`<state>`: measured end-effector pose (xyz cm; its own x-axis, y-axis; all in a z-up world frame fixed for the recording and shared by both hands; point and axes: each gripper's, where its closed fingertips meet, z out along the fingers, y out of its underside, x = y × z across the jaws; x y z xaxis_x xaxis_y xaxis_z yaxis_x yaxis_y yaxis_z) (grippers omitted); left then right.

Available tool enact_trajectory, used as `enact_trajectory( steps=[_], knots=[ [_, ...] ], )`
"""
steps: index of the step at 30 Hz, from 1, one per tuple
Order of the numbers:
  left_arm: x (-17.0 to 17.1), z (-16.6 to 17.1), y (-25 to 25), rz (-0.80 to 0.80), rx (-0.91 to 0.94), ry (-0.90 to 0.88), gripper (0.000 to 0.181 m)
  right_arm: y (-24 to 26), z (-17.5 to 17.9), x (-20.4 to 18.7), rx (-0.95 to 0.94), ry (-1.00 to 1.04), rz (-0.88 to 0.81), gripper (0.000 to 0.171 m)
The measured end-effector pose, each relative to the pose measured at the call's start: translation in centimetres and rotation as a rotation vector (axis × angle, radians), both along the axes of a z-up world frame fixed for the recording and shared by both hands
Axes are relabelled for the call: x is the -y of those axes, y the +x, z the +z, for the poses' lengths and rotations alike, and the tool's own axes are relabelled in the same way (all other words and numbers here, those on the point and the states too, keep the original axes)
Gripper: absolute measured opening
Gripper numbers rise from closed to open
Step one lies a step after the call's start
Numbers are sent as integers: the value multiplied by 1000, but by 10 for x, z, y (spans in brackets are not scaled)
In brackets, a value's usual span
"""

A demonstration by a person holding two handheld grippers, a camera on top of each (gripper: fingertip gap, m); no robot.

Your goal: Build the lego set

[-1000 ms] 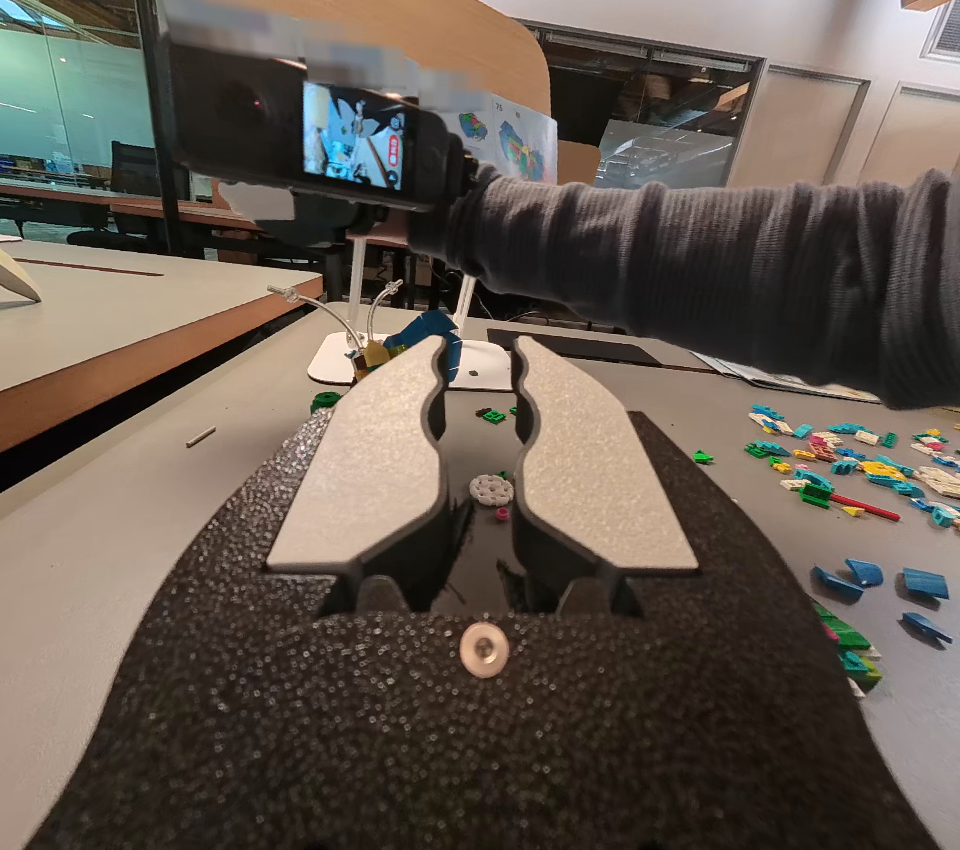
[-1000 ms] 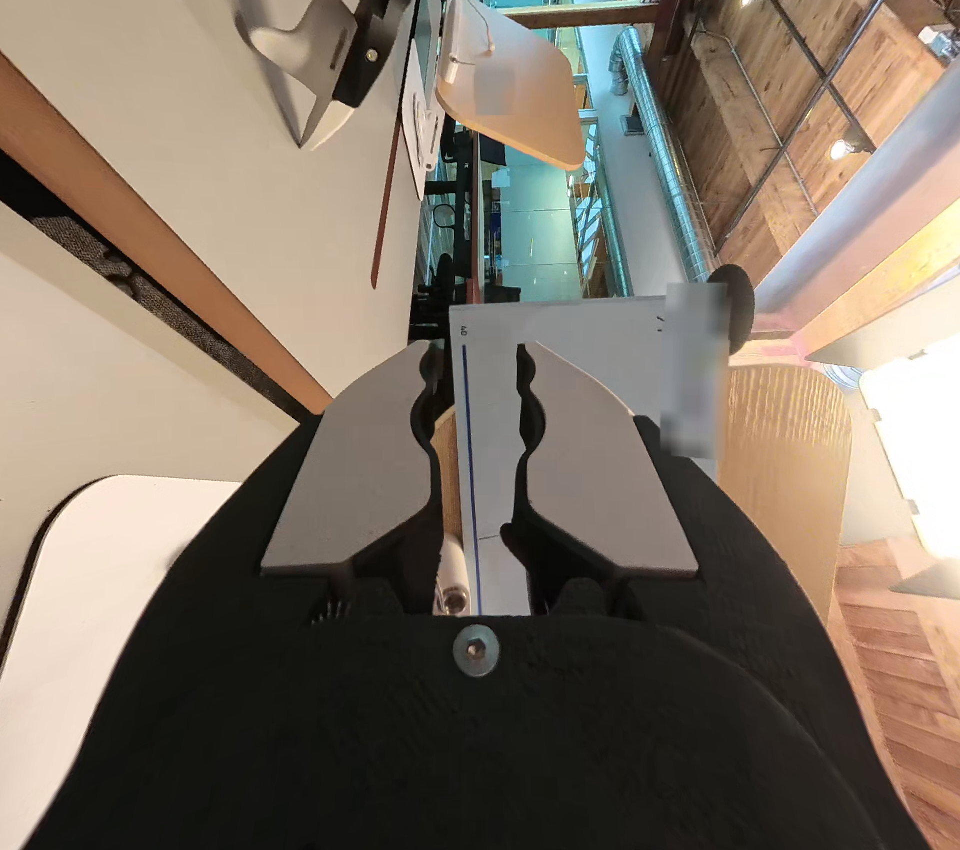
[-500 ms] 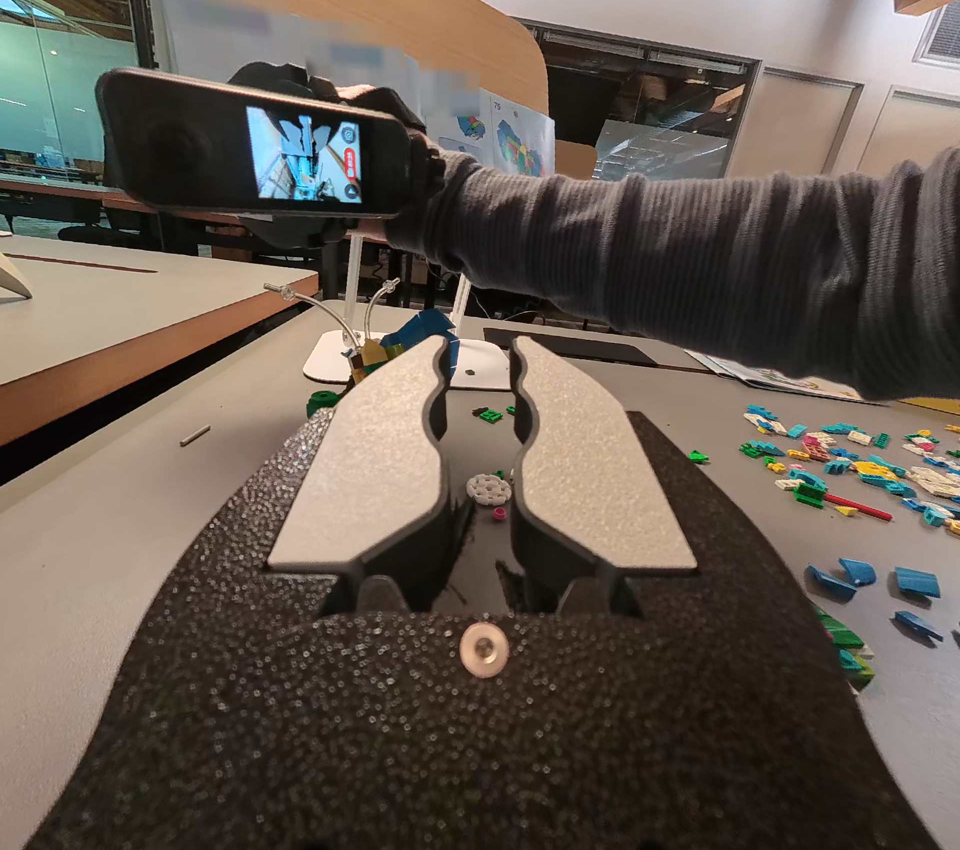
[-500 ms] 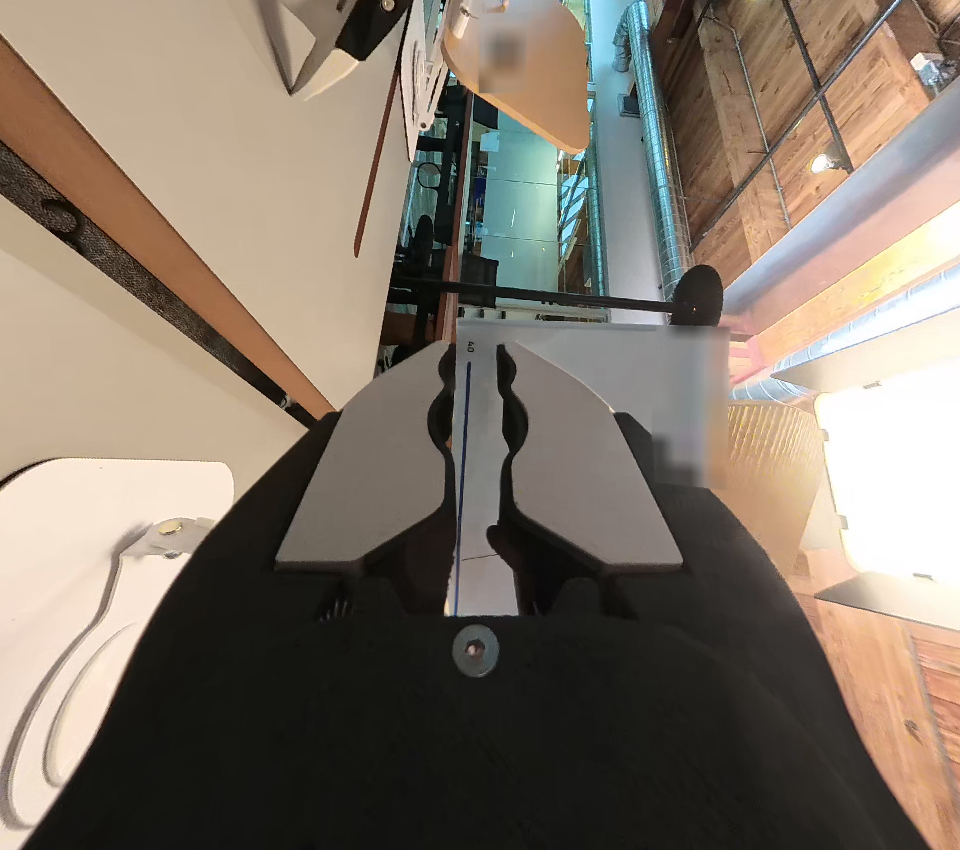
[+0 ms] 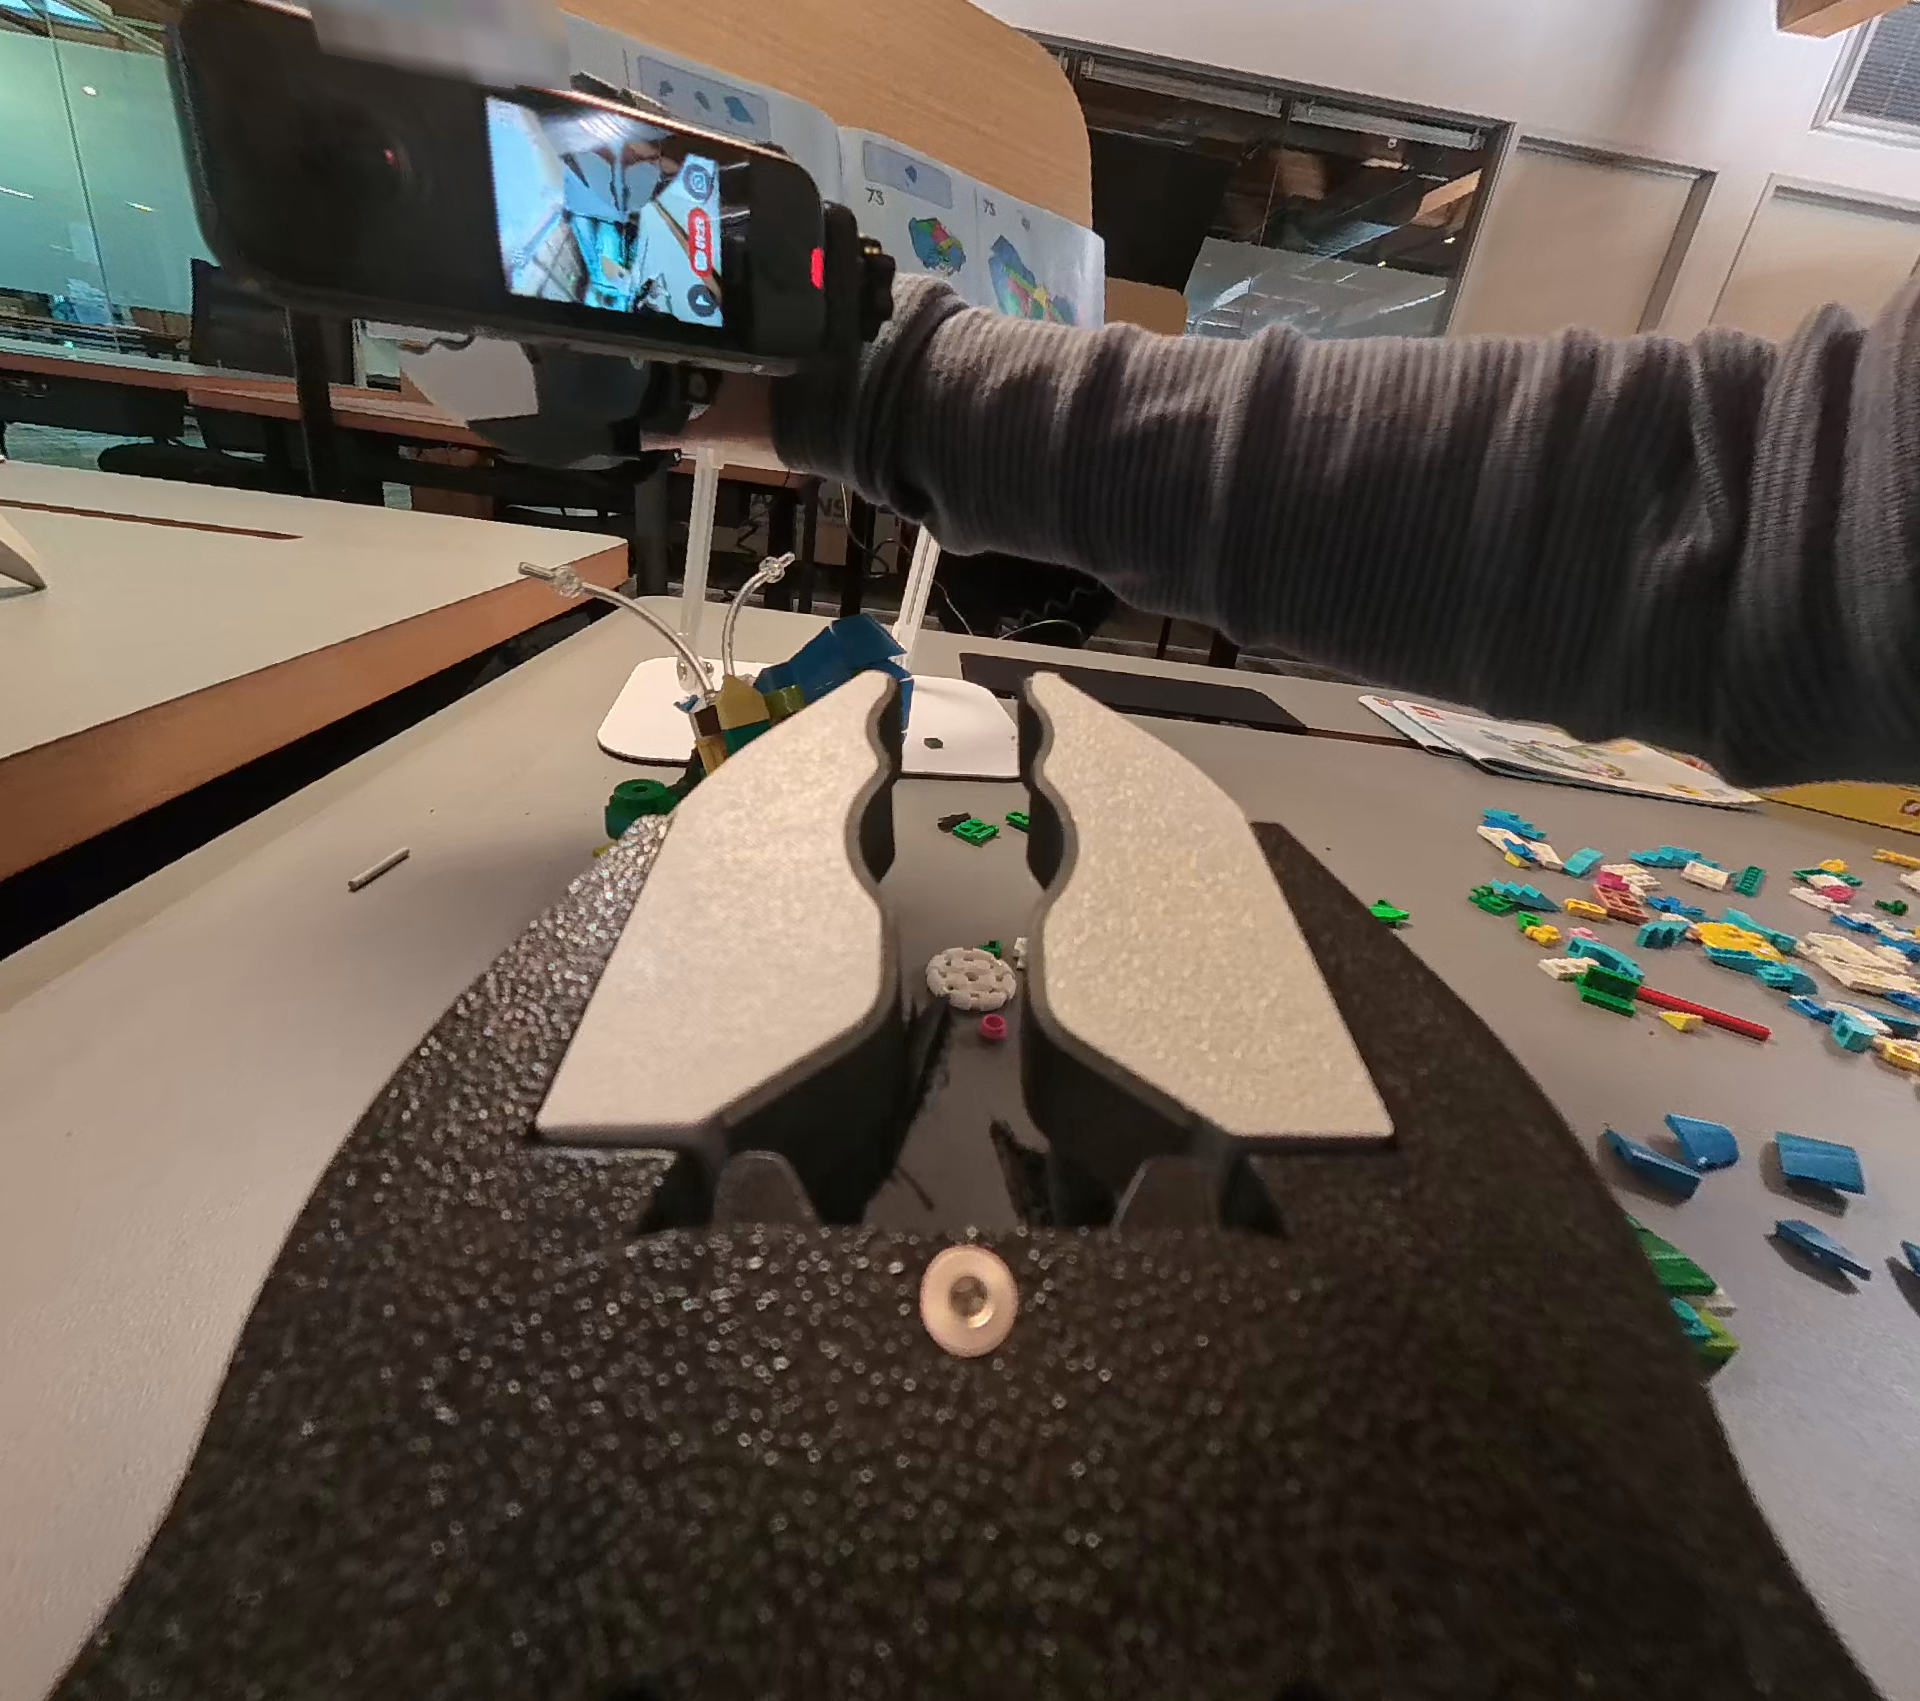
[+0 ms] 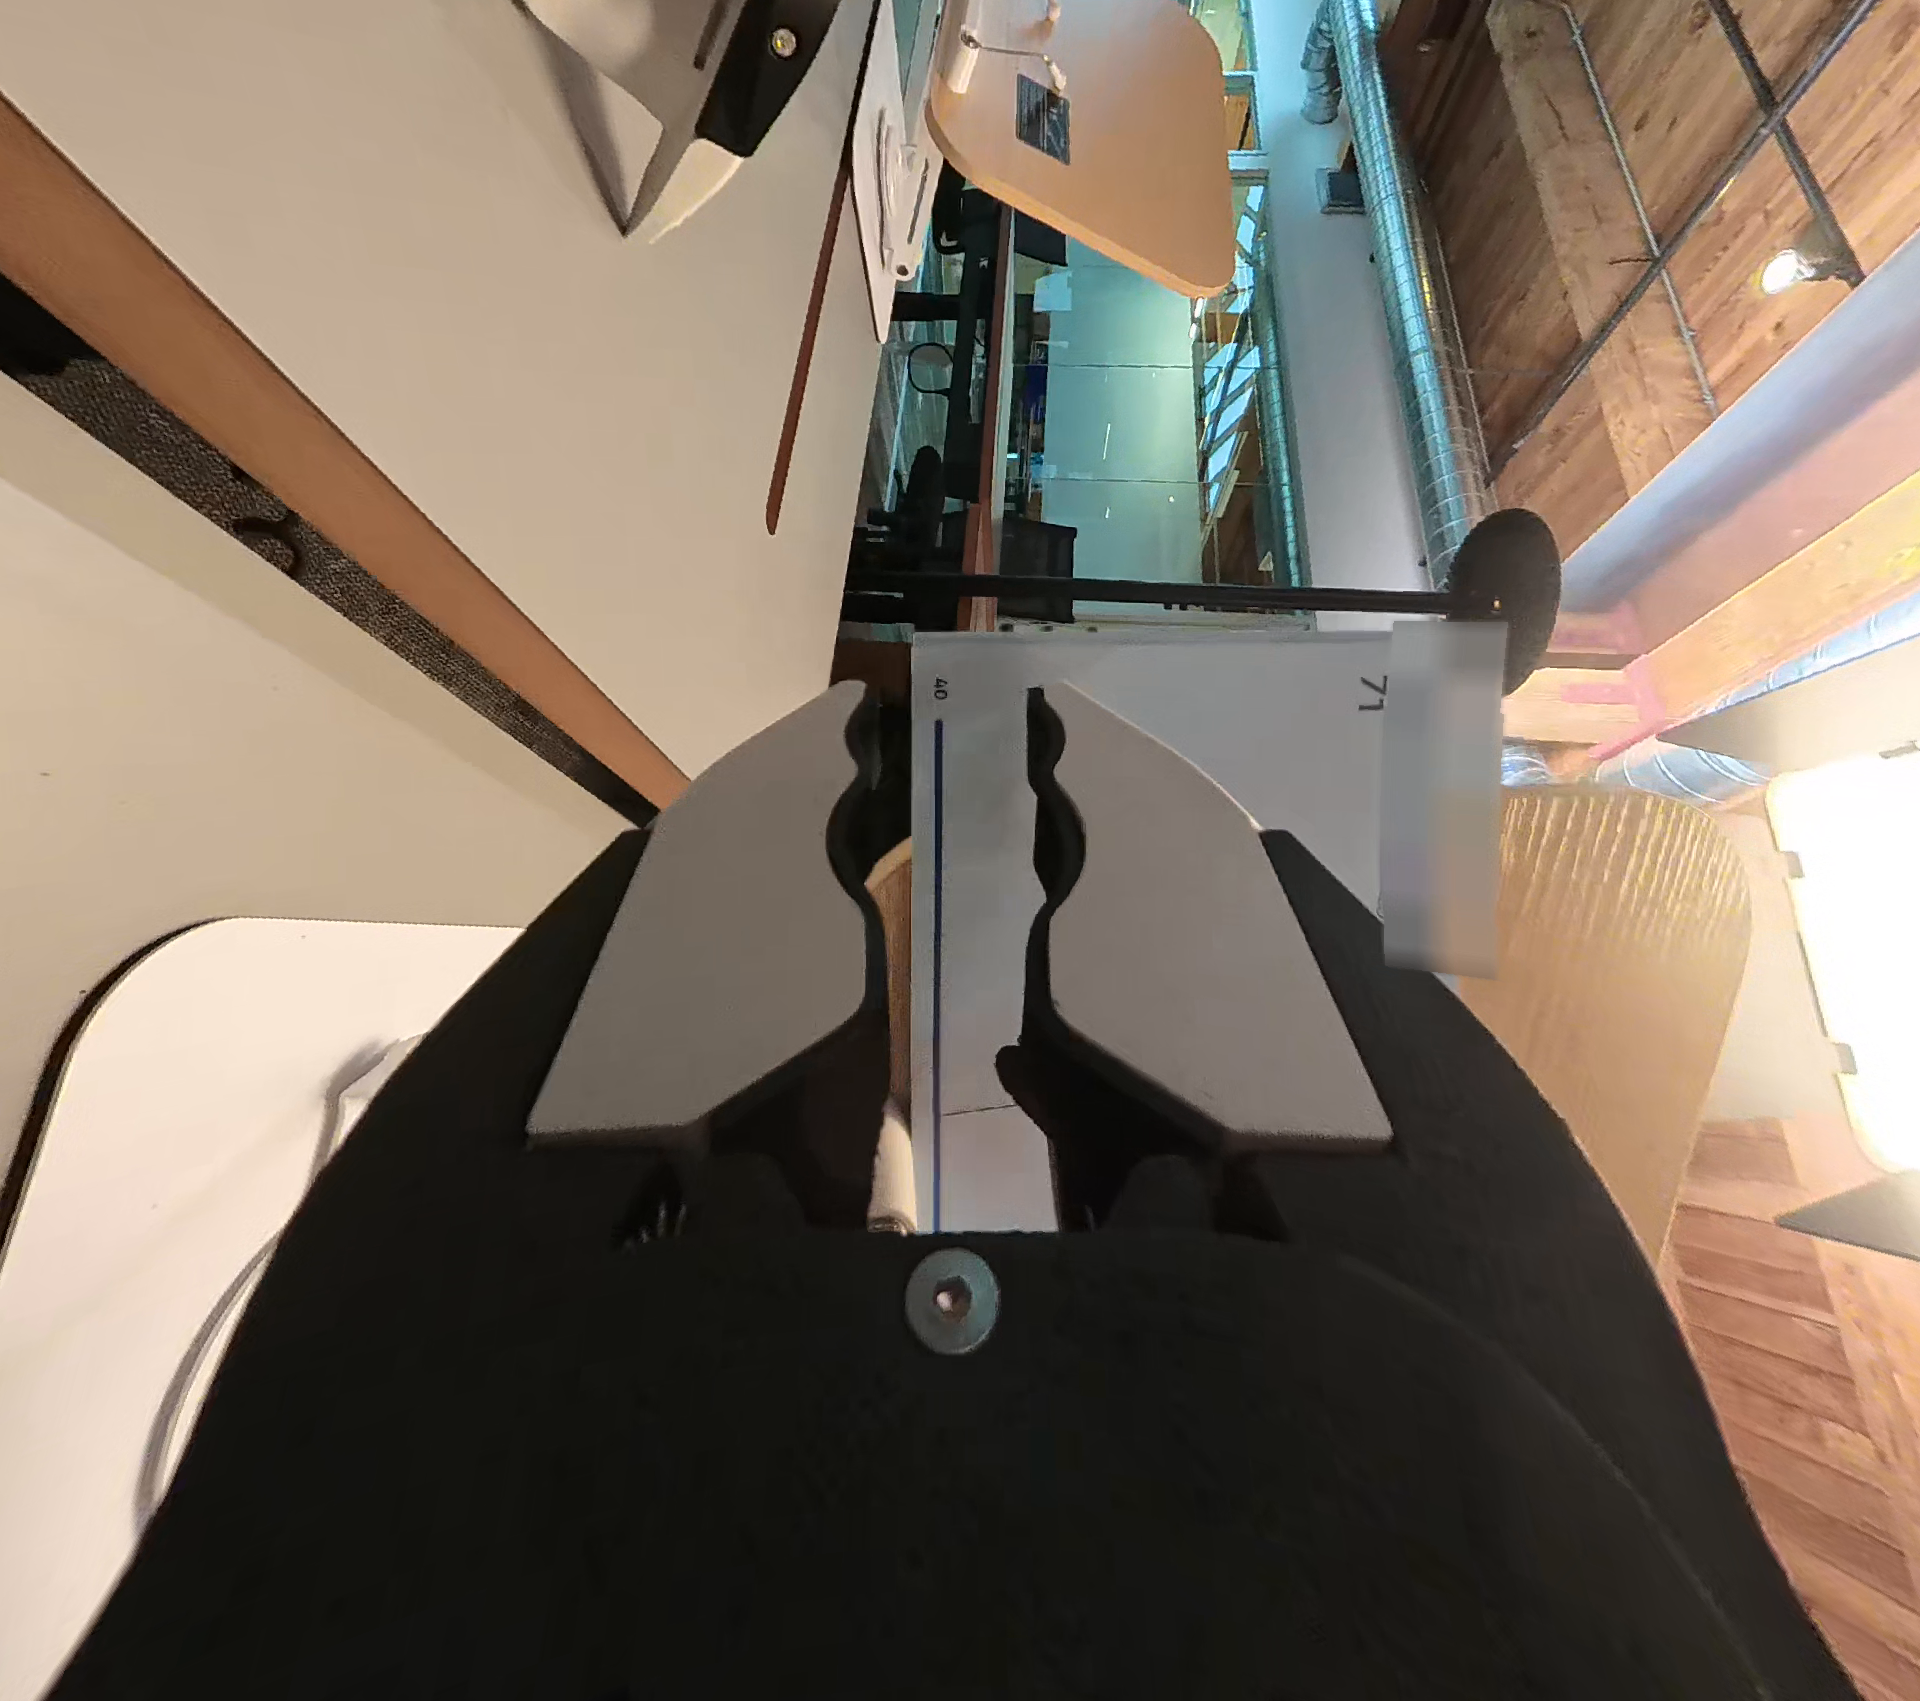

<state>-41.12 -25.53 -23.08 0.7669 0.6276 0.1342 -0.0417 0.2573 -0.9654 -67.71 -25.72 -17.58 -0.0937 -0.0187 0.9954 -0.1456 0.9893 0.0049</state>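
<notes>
My left gripper is open and empty, low over the grey table. Between its fingers lie a grey round plate and a small pink stud. Just beyond its left fingertip stands a partly built lego model with blue and yellow parts. My right gripper is turned on its side and raised to the instruction booklet on its stand. Its jaws are open with the page's edge between them. In the left wrist view its phone-backed body hides its fingers.
Loose lego pieces lie scattered on the right, with blue curved pieces nearer. A second booklet lies flat at the back right. The stand's white base sits behind the model. A sleeved arm crosses above the table. The gap from one gripper's tips to the other's is roughly 25 cm.
The right gripper's jaws narrowed around the page edge half a second ago and now stand wider apart. The raised right gripper shifted slightly. The left gripper has not moved.
</notes>
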Motion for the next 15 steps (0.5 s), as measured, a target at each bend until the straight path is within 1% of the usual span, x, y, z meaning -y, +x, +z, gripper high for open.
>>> enact_trajectory(
  steps=[2,8,11,15],
  knots=[
    [0,0,0,-1,2,1,20,-2,2,2,-13,11,3,28],
    [0,0,0,-1,2,3,20,-4,5,3,-34,42,-14,27],
    [0,0,0,-2,3,2,20,-5,6,1,-40,33,-20,23],
    [0,0,0,-3,4,2,20,-3,7,1,-50,31,-10,11]
  ],
)
